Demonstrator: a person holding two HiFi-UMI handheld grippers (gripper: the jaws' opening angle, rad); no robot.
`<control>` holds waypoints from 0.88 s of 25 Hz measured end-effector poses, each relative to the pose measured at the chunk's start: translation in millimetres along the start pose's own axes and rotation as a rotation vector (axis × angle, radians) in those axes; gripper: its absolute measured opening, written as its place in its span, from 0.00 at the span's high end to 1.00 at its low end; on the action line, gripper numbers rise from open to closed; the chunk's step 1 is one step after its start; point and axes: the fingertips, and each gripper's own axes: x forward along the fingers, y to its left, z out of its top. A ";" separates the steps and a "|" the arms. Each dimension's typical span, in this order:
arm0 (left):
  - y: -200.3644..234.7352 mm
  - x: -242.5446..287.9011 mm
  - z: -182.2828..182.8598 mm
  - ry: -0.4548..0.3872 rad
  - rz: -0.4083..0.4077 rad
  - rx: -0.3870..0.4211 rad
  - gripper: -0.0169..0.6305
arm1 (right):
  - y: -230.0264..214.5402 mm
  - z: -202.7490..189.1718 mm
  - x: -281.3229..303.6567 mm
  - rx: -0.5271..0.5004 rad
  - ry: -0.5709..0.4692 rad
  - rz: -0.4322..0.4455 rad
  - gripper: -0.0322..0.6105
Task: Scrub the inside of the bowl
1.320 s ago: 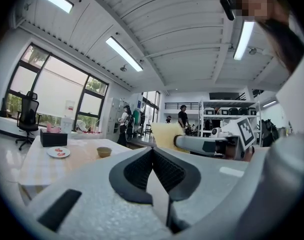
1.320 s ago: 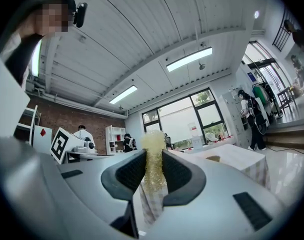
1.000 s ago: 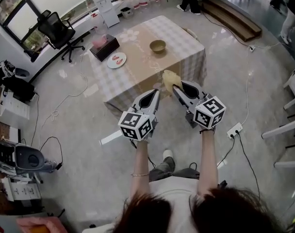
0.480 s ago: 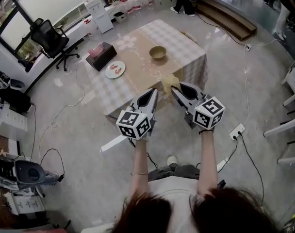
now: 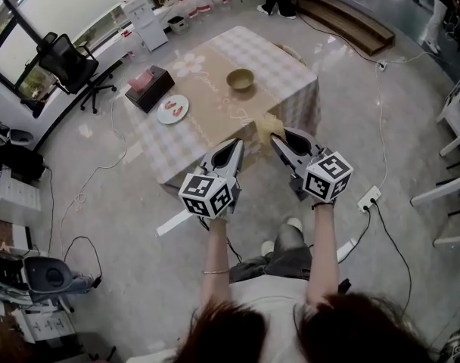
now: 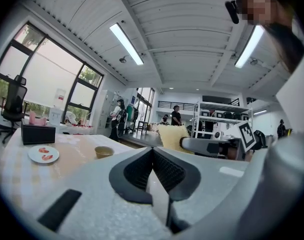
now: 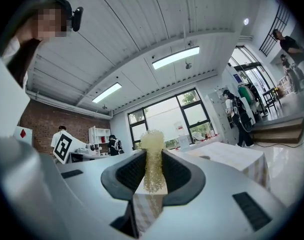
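Observation:
A small tan bowl (image 5: 240, 79) stands on the checked tablecloth of the table (image 5: 290, 70), toward its far side; it also shows low at the left of the left gripper view as the bowl (image 6: 103, 151). My right gripper (image 5: 276, 135) is shut on a yellow scrub sponge (image 5: 269, 124), which sticks up between its pads as the sponge (image 7: 152, 156). The sponge (image 6: 173, 135) also shows from the left gripper view. My left gripper (image 5: 237, 144) is shut with nothing in it. Both are held in the air short of the table's near edge.
On the table there are also a white plate (image 5: 172, 109) with red pieces and a dark tissue box (image 5: 146, 88). A black office chair (image 5: 63, 61) stands at the far left. Cables (image 5: 381, 225) and a power strip (image 5: 367, 198) lie on the floor at the right. People stand far back.
The table and bowl have shifted slightly left and up in the head view. Both grippers keep the same pose, and the sponge stays in the right one.

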 end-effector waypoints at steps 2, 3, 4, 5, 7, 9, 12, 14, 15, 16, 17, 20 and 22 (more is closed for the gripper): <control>4.0 3.8 -5.4 0.015 0.006 -0.003 0.96 | -9.0 -1.1 1.8 0.016 -0.003 -0.006 0.83; 8.9 5.5 -6.5 0.016 0.015 -0.009 0.96 | -12.3 -1.6 4.8 0.021 -0.003 -0.002 0.83; 14.7 7.1 -6.3 0.012 0.028 -0.017 0.96 | -14.8 -2.0 8.9 0.024 0.001 0.006 0.83; 20.2 9.1 -5.2 0.007 0.041 -0.026 0.96 | -17.1 -2.3 13.4 0.024 0.008 0.016 0.83; 26.3 15.5 -2.9 -0.002 0.058 -0.043 0.96 | -22.3 -2.2 20.9 0.019 0.028 0.033 0.83; 27.8 26.7 -0.3 -0.008 0.061 -0.052 0.96 | -29.9 0.8 26.9 0.015 0.039 0.050 0.83; 32.8 47.1 3.6 -0.014 0.065 -0.056 0.96 | -43.4 6.8 40.7 0.003 0.052 0.076 0.83; 37.5 59.6 5.6 -0.017 0.069 -0.054 0.96 | -51.9 9.9 49.4 -0.008 0.062 0.094 0.83; 39.4 66.1 7.8 -0.023 0.067 -0.055 0.96 | -56.9 12.5 53.5 -0.014 0.064 0.100 0.83; 40.9 72.5 10.6 -0.031 0.064 -0.056 0.96 | -62.5 15.7 57.2 -0.020 0.064 0.103 0.83; 42.2 78.6 13.3 -0.040 0.062 -0.057 0.96 | -68.3 19.4 60.5 -0.026 0.062 0.105 0.83; 46.4 96.2 19.7 -0.052 0.077 -0.053 0.96 | -85.6 31.4 69.3 -0.036 0.055 0.119 0.83; 49.1 106.9 23.5 -0.054 0.092 -0.055 0.96 | -97.0 38.2 74.8 -0.040 0.059 0.130 0.83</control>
